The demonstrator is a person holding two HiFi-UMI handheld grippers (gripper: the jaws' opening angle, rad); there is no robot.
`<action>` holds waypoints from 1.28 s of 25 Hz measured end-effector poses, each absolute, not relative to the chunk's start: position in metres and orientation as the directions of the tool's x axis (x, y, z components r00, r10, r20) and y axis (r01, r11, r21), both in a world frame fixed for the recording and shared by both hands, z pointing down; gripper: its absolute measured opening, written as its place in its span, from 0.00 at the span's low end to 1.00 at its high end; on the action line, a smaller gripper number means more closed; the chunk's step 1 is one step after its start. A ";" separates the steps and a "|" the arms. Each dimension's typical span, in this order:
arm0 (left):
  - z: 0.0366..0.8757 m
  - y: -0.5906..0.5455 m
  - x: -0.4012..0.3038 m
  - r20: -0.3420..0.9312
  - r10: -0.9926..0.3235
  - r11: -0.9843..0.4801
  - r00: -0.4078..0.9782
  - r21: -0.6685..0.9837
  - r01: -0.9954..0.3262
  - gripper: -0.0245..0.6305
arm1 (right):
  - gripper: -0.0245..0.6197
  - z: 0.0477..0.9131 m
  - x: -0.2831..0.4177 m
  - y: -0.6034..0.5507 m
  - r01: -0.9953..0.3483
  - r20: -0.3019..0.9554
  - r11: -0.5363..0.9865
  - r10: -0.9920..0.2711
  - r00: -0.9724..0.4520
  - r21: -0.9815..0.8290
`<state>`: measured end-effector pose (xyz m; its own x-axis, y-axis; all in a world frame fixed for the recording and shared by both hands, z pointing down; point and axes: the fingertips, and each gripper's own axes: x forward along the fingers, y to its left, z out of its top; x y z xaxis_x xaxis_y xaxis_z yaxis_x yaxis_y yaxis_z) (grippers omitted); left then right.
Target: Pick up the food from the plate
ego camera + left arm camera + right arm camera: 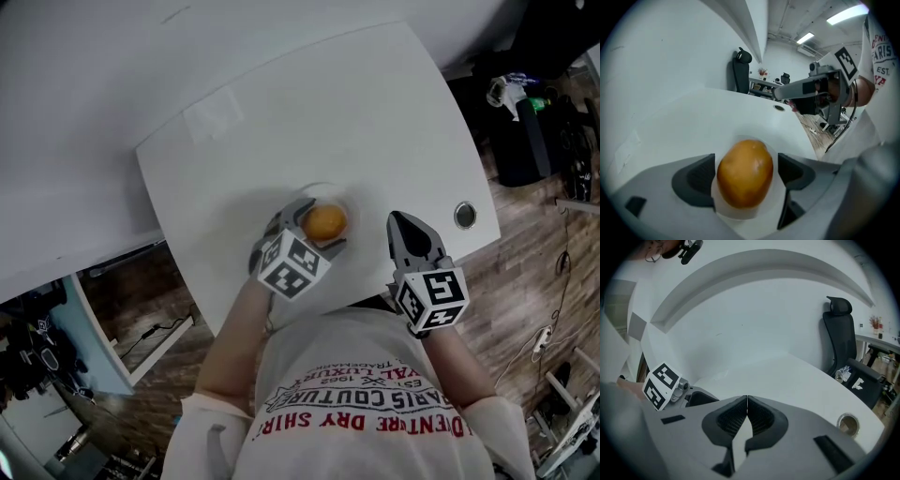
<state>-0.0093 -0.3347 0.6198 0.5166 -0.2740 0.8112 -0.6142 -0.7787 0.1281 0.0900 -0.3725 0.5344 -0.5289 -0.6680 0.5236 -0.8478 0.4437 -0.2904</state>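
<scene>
An orange-brown rounded piece of food lies on a small white plate near the front of the white table. My left gripper is open, with its jaws on either side of the food. A thin gap shows between each dark pad and the food. My right gripper is shut and empty. It hovers to the right of the plate, over the table's front edge.
A round metal grommet sits in the table's right corner. A black office chair and bags stand beyond the table's right side on the wooden floor. A white wall ledge runs behind the table.
</scene>
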 end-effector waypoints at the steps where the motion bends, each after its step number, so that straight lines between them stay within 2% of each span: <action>1: 0.621 -0.335 -0.009 0.813 -0.270 -0.778 0.515 0.131 -0.615 0.64 | 0.06 0.537 0.090 -0.372 -0.849 0.527 0.440 -0.666 -0.528 -0.294; 10: 0.640 -0.333 -0.006 0.846 -0.227 -0.778 0.482 0.140 -0.612 0.64 | 0.06 0.536 0.087 -0.368 -0.847 0.511 0.405 -0.675 -0.531 -0.345; 20: 0.640 -0.333 -0.008 0.839 -0.267 -0.762 0.474 0.117 -0.637 0.63 | 0.06 0.532 0.095 -0.360 -0.861 0.510 0.381 -0.695 -0.507 -0.338; 27: 0.610 -0.339 -0.005 0.778 -0.380 -0.704 0.500 0.107 -0.702 0.63 | 0.06 0.525 0.100 -0.348 -0.859 0.500 0.382 -0.700 -0.509 -0.340; 32: 0.566 -0.340 -0.006 0.664 -0.509 -0.626 0.548 0.151 -0.765 0.63 | 0.06 0.507 0.096 -0.342 -0.849 0.469 0.415 -0.708 -0.528 -0.327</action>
